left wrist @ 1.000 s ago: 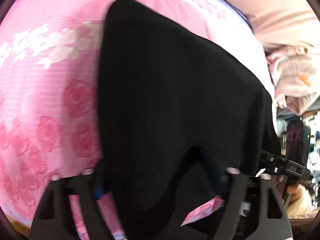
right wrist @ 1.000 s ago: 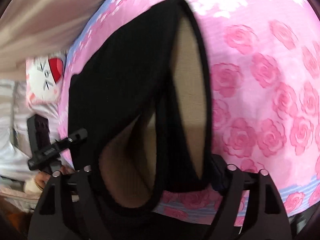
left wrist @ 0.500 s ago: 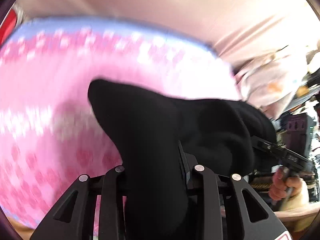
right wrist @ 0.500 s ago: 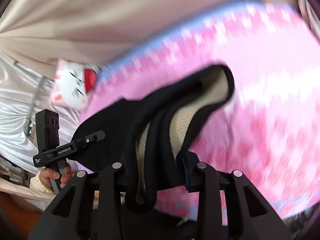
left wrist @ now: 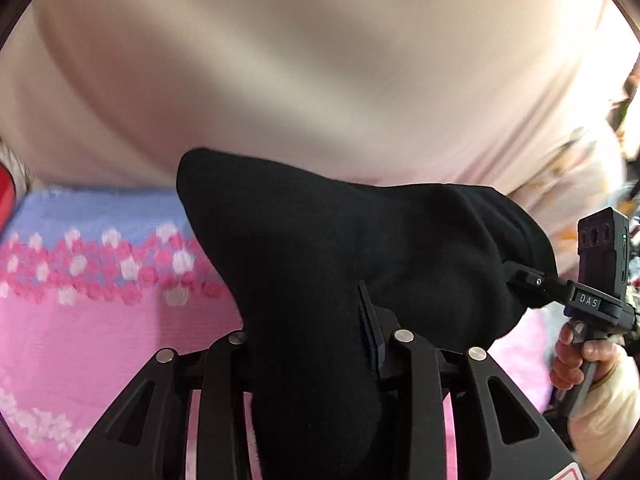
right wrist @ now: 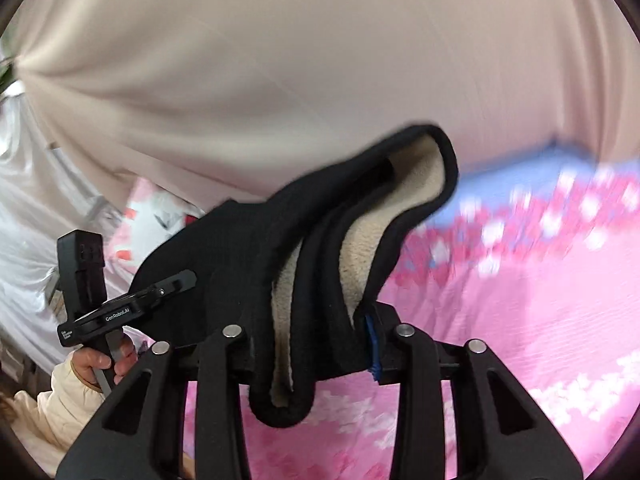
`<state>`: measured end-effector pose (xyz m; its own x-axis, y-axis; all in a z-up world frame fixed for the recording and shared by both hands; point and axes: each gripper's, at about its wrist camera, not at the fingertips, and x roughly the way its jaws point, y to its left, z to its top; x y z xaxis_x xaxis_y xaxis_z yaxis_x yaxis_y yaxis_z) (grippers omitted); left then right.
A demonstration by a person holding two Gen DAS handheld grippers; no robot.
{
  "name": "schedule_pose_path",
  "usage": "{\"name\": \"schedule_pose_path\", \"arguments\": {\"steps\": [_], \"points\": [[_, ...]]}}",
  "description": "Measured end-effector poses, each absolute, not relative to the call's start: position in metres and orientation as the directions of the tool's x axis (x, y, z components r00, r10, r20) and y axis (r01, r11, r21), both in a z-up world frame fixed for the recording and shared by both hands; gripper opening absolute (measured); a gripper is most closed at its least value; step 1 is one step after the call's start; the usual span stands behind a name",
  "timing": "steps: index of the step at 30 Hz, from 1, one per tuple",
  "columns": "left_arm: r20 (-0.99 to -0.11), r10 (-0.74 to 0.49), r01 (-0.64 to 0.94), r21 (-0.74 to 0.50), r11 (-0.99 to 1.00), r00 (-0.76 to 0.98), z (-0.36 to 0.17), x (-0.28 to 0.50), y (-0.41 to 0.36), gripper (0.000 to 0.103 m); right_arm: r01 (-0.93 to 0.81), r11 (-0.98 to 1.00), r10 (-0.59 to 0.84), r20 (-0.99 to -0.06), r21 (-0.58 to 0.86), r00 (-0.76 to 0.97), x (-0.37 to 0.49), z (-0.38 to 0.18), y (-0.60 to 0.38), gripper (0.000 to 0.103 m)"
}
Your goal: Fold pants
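Right wrist view, black pants (right wrist: 240,276) with cream fleece lining bunched, both claws (right wrist: 310,334) (left wrist: 316,340) clamping them.

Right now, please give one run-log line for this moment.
left gripper: shut on black pants | right gripper: shut on black pants | pants lifted above pink floral bedsheet

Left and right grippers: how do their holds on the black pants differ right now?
The left gripper clamps a part of the black pants showing only black outer fabric; the right gripper clamps several bunched layers with the beige fleecy lining exposed. A loop of fabric hangs below the right gripper's fingers; the left gripper's fabric drapes over it. Both are shut on the pants, held above the pink floral bedsheet.
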<state>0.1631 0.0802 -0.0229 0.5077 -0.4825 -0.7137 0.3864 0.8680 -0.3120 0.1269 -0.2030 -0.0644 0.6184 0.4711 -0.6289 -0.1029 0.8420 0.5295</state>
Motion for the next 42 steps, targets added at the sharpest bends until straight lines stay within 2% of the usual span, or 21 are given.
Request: {"name": "schedule_pose_path", "arguments": {"steps": [1,3,4,5,6,8,10,12,14,17,19,22,23,24,26,28,32,34,37,40,42], "points": [[-0.750,-0.462,0.358,-0.315,0.879,0.474,-0.055,0.175,0.078,0.037,-0.045,0.851,0.445,-0.674,0.523,0.590,0.139,-0.092,-0.207,0.048],[-0.843,-0.377,0.274,-0.286,0.918,0.384,-0.132,0.198,0.078,0.037,0.113,0.868,0.376,-0.789,0.483,0.486,0.154,-0.167,-0.220,0.048],[-0.872,-0.342,0.241,-0.269,0.932,0.350,-0.164,0.200,0.083,0.045,0.156,0.852,0.385,-0.801,0.499,0.458,0.151,-0.190,-0.229,0.056],[-0.848,-0.384,0.229,-0.318,0.920,0.366,-0.173,0.197,0.093,0.050,0.144,0.792,0.455,-0.731,0.593,0.508,0.137,-0.196,-0.242,0.056],[-0.794,-0.453,0.218,-0.398,0.891,0.406,-0.172,0.190,0.110,0.050,0.157,0.786,0.441,-0.721,0.597,0.534,0.125,-0.191,-0.251,0.057],[-0.796,-0.442,0.214,-0.387,0.897,0.414,-0.154,0.181,0.129,0.049,0.212,0.808,0.343,-0.732,0.549,0.589,0.096,-0.169,-0.268,0.057],[-0.782,-0.388,0.230,-0.313,0.921,0.488,-0.121,0.170,0.138,0.045,0.178,0.828,0.318,-0.708,0.531,0.630,0.078,-0.137,-0.268,0.035],[-0.742,-0.343,0.237,-0.251,0.939,0.575,-0.082,0.165,0.143,0.050,0.054,0.910,0.289,-0.720,0.412,0.631,0.087,-0.099,-0.237,0.031],[-0.756,-0.263,0.225,-0.156,0.962,0.600,-0.068,0.175,0.124,0.062,-0.089,0.940,0.312,-0.731,0.328,0.607,0.112,-0.084,-0.196,0.030],[-0.824,-0.127,0.226,0.001,0.974,0.552,-0.100,0.205,0.082,0.062,-0.231,0.954,0.292,-0.770,0.191,0.567,0.166,-0.103,-0.145,0.028],[-0.876,-0.042,0.208,0.068,0.976,0.480,-0.140,0.223,0.071,0.063,-0.193,0.975,0.195,-0.844,0.111,0.499,0.206,-0.146,-0.146,0.027],[-0.868,-0.042,0.139,0.031,0.990,0.495,-0.161,0.229,0.084,0.087,-0.157,0.950,0.313,-0.809,0.271,0.498,0.213,-0.158,-0.183,0.010],[-0.879,-0.062,0.142,0.007,0.990,0.472,-0.161,0.231,0.090,0.087,-0.119,0.954,0.296,-0.813,0.275,0.501,0.209,-0.155,-0.192,0.002],[-0.884,-0.077,0.137,-0.015,0.990,0.461,-0.154,0.231,0.100,0.085,-0.064,0.968,0.239,-0.823,0.242,0.515,0.201,-0.151,-0.203,0.000],[-0.865,-0.030,0.106,0.027,0.994,0.502,-0.129,0.224,0.119,0.073,0.086,0.986,0.081,-0.852,0.146,0.517,0.179,-0.137,-0.228,0.007],[-0.833,0.010,0.070,0.059,0.996,0.553,-0.093,0.212,0.133,0.070,0.160,0.976,0.045,-0.854,0.148,0.518,0.153,-0.119,-0.243,0.007],[-0.781,-0.129,0.115,-0.074,0.991,0.611,-0.040,0.181,0.133,0.072,-0.050,0.981,0.180,-0.802,0.186,0.569,0.130,-0.074,-0.191,0.007],[-0.807,-0.197,0.182,-0.113,0.977,0.556,-0.048,0.174,0.108,0.073,-0.148,0.975,0.219,-0.809,0.165,0.546,0.144,-0.081,-0.155,0.005],[-0.855,-0.151,0.233,-0.036,0.972,0.496,-0.078,0.141,0.073,0.073,-0.108,0.991,0.123,-0.858,0.080,0.499,0.156,-0.106,-0.151,0.006],[-0.885,-0.133,0.229,-0.031,0.973,0.447,-0.113,0.111,0.075,0.073,0.029,0.993,0.090,-0.876,0.118,0.474,0.144,-0.129,-0.191,0.009],[-0.907,-0.048,0.215,0.048,0.975,0.419,-0.145,0.108,0.080,0.072,0.085,0.974,0.151,-0.884,0.209,0.443,0.145,-0.145,-0.206,0.014]]}}
